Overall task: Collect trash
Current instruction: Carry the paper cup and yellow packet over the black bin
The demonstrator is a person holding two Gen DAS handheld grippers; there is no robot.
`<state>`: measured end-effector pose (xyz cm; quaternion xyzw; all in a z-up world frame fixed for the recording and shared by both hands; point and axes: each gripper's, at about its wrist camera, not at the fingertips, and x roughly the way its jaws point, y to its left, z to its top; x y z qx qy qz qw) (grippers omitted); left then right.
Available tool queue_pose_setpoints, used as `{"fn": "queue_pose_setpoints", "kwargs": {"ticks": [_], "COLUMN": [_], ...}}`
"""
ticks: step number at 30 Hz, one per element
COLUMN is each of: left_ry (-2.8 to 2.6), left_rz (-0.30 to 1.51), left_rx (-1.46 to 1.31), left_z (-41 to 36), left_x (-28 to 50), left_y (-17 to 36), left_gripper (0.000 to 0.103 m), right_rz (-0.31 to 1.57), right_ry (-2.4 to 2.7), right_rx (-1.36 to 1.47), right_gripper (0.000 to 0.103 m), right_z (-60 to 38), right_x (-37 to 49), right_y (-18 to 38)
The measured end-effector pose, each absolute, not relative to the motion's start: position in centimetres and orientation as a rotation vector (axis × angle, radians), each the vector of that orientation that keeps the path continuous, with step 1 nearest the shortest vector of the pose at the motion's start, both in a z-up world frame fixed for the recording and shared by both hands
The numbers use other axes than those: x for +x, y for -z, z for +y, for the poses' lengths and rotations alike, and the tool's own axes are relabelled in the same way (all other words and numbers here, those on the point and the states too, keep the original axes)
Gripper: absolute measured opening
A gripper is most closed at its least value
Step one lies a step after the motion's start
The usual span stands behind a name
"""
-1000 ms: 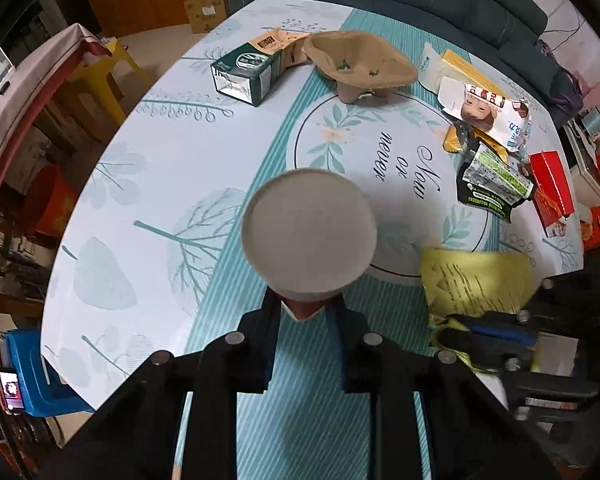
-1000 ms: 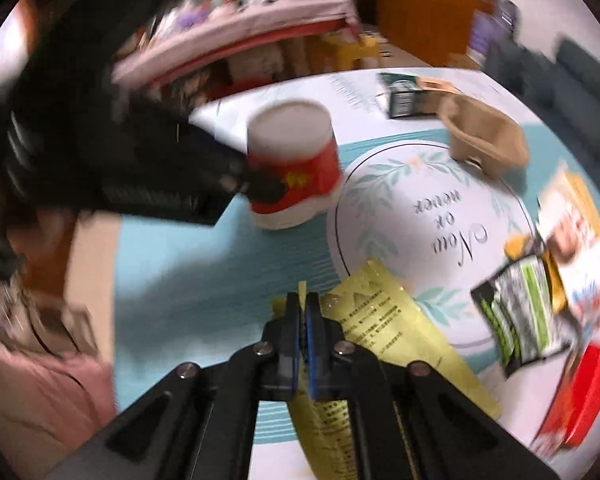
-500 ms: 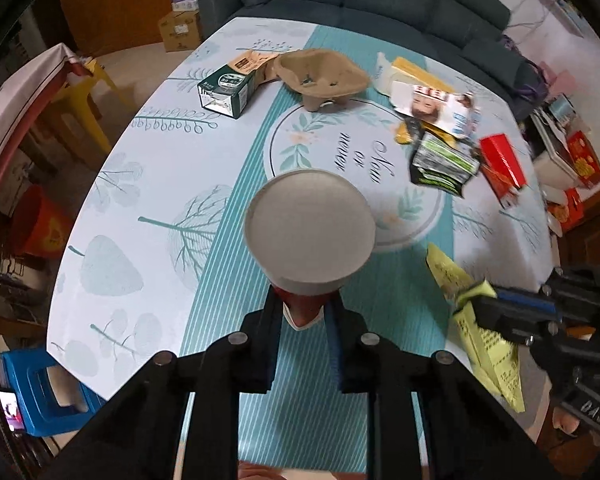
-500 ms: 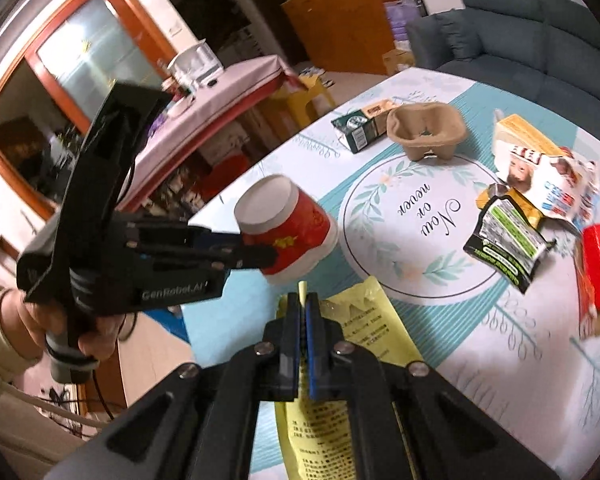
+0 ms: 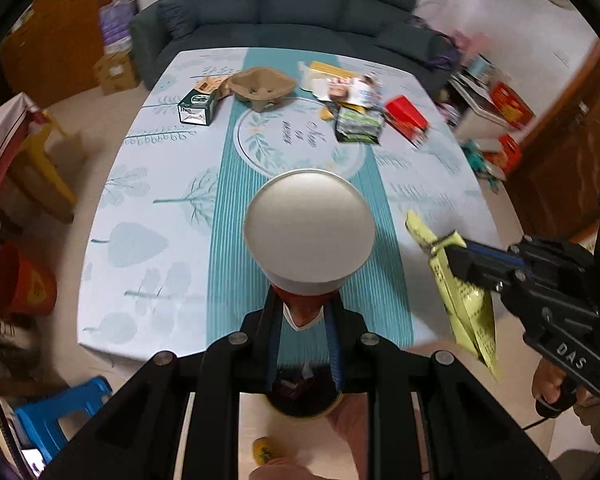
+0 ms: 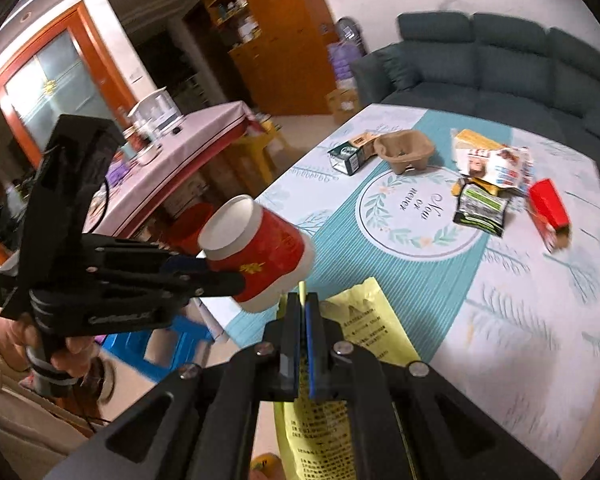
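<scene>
A red paper cup with a white base hangs in the air near the table's front edge, my left gripper shut on its rim. In the right wrist view the same cup tilts sideways in the left gripper. My right gripper is shut on a folded yellow paper sheet, lifted off the table. That sheet dangles from the right gripper at the right of the left wrist view.
On the table lie a green carton, a brown pulp cup tray, printed wrappers, a dark snack bag and a red box. A dark sofa stands behind. A blue stool and orange bin are left.
Both grippers have risen and pulled back from the table with the cup and the yellow sheet; the sheet has left the tabletop and now hangs free.
</scene>
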<state>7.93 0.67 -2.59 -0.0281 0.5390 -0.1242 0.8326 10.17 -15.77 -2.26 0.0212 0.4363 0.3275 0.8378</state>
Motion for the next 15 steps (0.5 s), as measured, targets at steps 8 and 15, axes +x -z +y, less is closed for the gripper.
{"fn": "queue_pose_setpoints", "kwargs": {"ticks": [8,15], "left_ry": [0.386,0.427], "left_rz": [1.153,1.254], "left_rx": [0.040,0.057], "left_z": [3.7,4.8], "left_x": [-0.1,-5.8], "left_y": [3.2,6.5], "left_gripper": [0.018,0.018], "right_rz": [0.861,0.935], "right_ry": [-0.501,-0.402], "right_rx": [0.059,0.091], "right_gripper": [0.002,0.002], "right_z": [-11.8,-9.3], "right_x": [0.6,-5.5], "right_y": [2.6,5.8]}}
